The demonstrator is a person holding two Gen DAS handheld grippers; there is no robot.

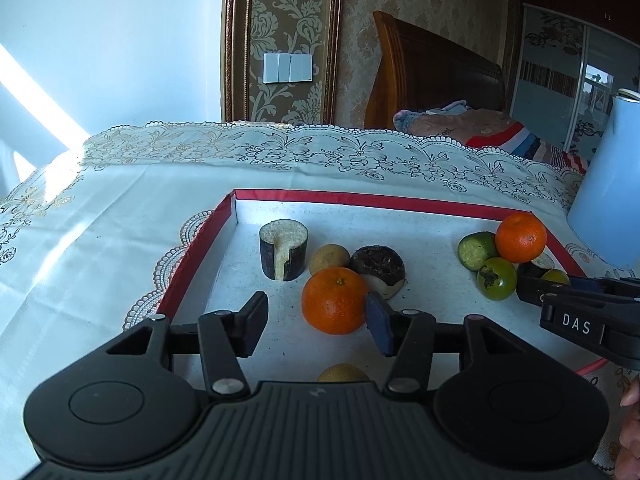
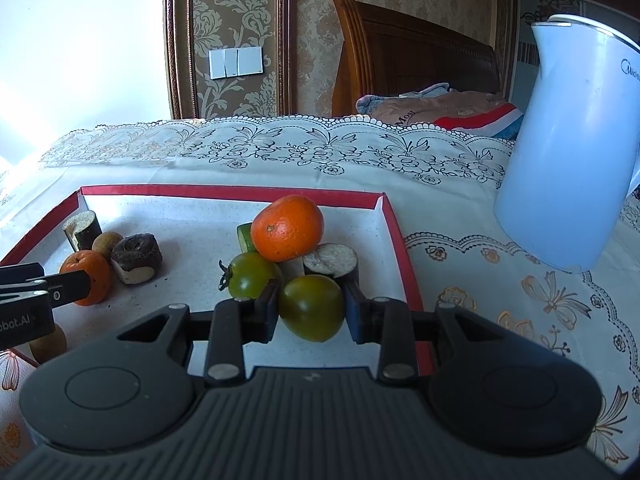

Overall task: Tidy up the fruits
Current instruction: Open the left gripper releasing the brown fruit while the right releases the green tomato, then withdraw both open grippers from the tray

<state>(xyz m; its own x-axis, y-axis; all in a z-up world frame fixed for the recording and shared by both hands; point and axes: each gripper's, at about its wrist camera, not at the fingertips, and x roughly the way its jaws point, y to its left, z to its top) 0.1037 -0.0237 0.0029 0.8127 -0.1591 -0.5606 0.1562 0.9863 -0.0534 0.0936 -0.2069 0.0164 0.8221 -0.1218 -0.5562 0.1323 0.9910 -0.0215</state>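
Right gripper (image 2: 312, 312): low over the near right corner of the red-edged tray (image 2: 224, 191), pointing forward across it. Its jaws are partly closed, both pads pressed against the flanks of a green tomato (image 2: 312, 307), which they hold. This tomato is smooth, olive-green with a yellowish tinge, and no stem is visible on it.

Left gripper (image 1: 316, 326): low over the near left portion of the same tray, pointing forward. Its jaws stand wide apart and grip nothing. An orange (image 1: 335, 301) lies between the pads, close against the right one; whether that pad actually touches it cannot be determined.

Contents of tray, left group: a dark-skinned cylinder with a pale cut top (image 1: 283, 250), a small brown fruit (image 1: 328, 258) and a dark, browned round piece (image 1: 379, 270), clustered just behind the orange. Another brown fruit (image 1: 343, 374) lies near the gripper body.

Right group: a second orange (image 2: 287, 227) rests on top of a stemmed green tomato (image 2: 250, 275), a green cut piece (image 2: 245, 236) and a dark-skinned slice with a pale face (image 2: 331, 260), all packed together just behind the held tomato.

The tray sits on a bench covered by a lace-patterned cloth (image 2: 320, 152). A white kettle (image 2: 568, 144) stands to the right of the tray.
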